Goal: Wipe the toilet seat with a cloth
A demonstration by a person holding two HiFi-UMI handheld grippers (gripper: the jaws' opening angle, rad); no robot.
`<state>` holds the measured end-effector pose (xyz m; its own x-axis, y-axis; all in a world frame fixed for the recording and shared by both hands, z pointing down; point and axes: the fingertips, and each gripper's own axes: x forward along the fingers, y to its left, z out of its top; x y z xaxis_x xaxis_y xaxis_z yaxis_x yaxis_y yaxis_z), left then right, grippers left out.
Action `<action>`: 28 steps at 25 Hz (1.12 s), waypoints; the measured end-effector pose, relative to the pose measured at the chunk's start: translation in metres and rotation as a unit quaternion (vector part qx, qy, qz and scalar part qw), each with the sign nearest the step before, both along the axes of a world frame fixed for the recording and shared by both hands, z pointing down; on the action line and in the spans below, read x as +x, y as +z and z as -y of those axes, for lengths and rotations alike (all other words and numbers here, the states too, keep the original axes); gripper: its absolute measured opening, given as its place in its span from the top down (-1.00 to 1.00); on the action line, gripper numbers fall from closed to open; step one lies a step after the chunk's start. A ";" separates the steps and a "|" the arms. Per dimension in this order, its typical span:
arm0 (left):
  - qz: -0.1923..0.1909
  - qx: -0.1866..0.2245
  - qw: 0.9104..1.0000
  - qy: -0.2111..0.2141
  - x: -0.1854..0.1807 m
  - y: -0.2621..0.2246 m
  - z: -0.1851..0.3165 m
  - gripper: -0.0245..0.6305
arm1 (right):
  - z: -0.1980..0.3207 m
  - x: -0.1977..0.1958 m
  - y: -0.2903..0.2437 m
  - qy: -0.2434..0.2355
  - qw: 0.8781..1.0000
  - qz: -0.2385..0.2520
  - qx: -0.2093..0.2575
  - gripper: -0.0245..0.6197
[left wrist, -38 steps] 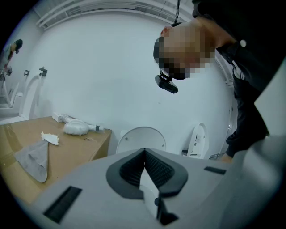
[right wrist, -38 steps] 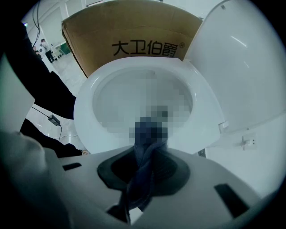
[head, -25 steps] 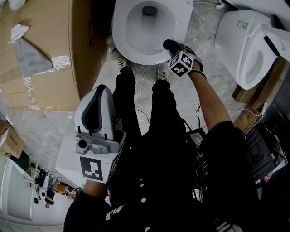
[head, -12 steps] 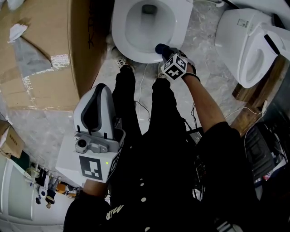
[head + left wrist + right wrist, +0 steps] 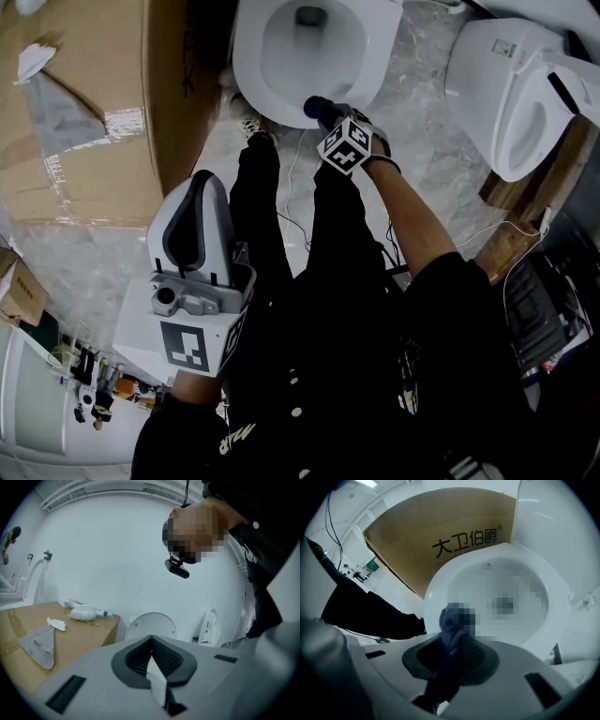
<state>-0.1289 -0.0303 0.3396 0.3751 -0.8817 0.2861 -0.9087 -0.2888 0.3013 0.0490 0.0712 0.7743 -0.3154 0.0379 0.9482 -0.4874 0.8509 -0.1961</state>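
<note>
A white toilet (image 5: pixel 251 56) stands at the top of the head view, its bowl open. My right gripper (image 5: pixel 325 114) is shut on a dark blue cloth (image 5: pixel 316 104) and presses it on the front rim of the seat. In the right gripper view the cloth (image 5: pixel 451 620) sticks out between the jaws of the right gripper (image 5: pixel 452 644) onto the near rim of the seat (image 5: pixel 433 590). My left gripper (image 5: pixel 200 192) is held low at the left, away from the toilet, jaws together with nothing in them. In its own view the left gripper (image 5: pixel 151 641) points at a wall.
A large cardboard box (image 5: pixel 84 112) lies left of the toilet, with a grey cloth (image 5: pixel 40 644) on top. A second toilet (image 5: pixel 511 94) stands at the right on wooden boards (image 5: pixel 525 225). The person's legs (image 5: pixel 281 234) and cables (image 5: pixel 295 178) fill the floor in front.
My right gripper has slid the blue cloth leftward along the front rim of the toilet seat. The left gripper has stayed almost still.
</note>
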 end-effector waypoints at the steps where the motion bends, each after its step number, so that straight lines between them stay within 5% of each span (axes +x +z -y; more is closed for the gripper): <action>1: 0.000 0.000 1.000 0.000 0.000 0.000 0.000 0.90 | -0.001 -0.004 0.000 0.003 1.000 0.004 -0.002 0.66; 15: 0.000 0.001 1.000 -0.004 -0.013 0.000 0.003 0.90 | -0.013 -0.067 -0.001 -0.022 0.999 0.042 0.004 0.66; 28: 0.001 0.003 1.000 -0.017 -0.034 -0.001 0.007 0.90 | -0.015 -0.107 0.001 -0.187 0.981 0.024 0.052 0.66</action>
<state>-0.1628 -0.0378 0.3383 0.3435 -0.8957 0.2824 -0.9191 -0.2587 0.2973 -0.0577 0.0863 0.7754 -0.3416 0.0630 0.9377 -0.1297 0.9850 -0.1135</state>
